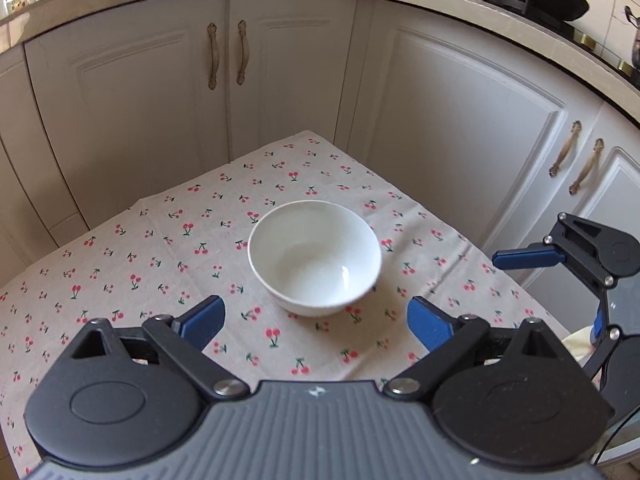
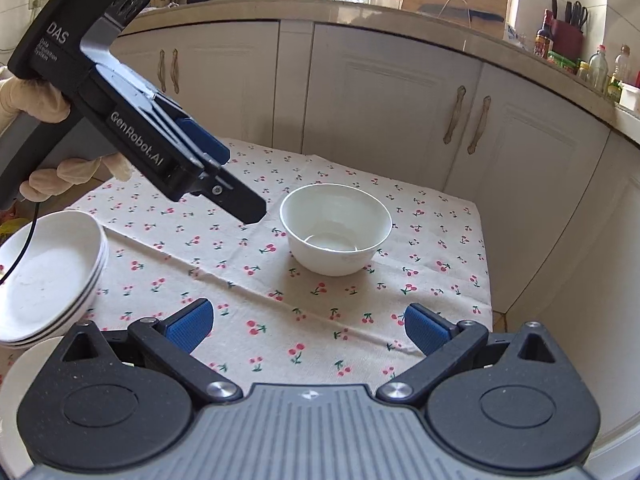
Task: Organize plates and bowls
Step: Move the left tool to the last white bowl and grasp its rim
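Left wrist view: your left gripper (image 1: 314, 322) has its fingers (image 1: 202, 320) spread wide, nothing between them. White bowl (image 1: 314, 258) sits upright on the cherry-print tabletop (image 1: 140, 264), dead ahead and centred on the gap, just beyond the tips. No contact yet. Bowl is round, so no long axis to line up with; only the rim line matters.

Right wrist view: your right gripper (image 2: 310, 326) is likewise released and empty. Same bowl (image 2: 336, 234) lies ahead of it but well apart, slightly right of centre. The left gripper's body (image 2: 132, 116), held in a gloved hand (image 2: 76, 172), crosses the upper left, its tip angled down just left of the bowl.

Stack of shallow white plates (image 2: 44, 276) rests at the left edge of the tabletop, near your right gripper's left finger, with another white rim partly hidden below it.

Judgement: left is nearer and better aligned; the bowl looks like its pick. Straddle one wall of the bowl instead of the whole width. Glazed surface will likely be slippery, so grip firmly.
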